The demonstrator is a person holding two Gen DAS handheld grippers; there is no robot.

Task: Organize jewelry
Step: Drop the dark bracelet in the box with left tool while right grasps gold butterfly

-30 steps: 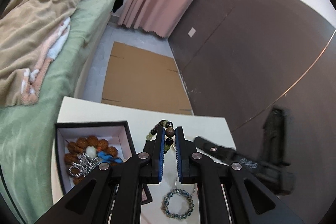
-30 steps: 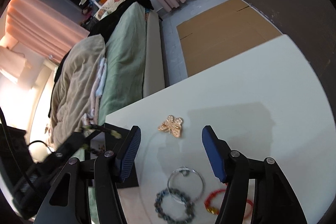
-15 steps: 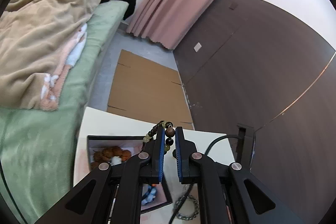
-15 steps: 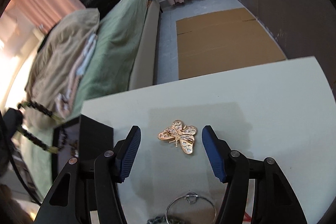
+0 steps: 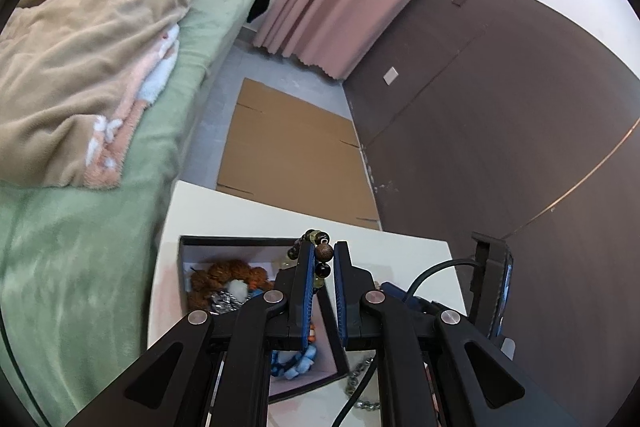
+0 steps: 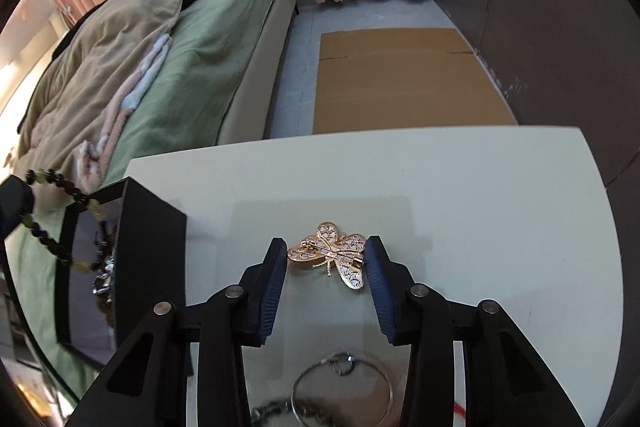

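White table (image 6: pixel 460 187) beside a bed, black jewelry box (image 6: pixel 152 227) at its left edge.
Over the box, the left gripper (image 5: pixel 322 267) is clamped on a beaded bracelet (image 5: pixel 323 251). The right gripper (image 6: pixel 326 263) has just been closing: its jaws bracket the gold butterfly brooch (image 6: pixel 332 253), directly between the pads and seemingly touching both, pin bar running jaw to jaw, box well to its left.
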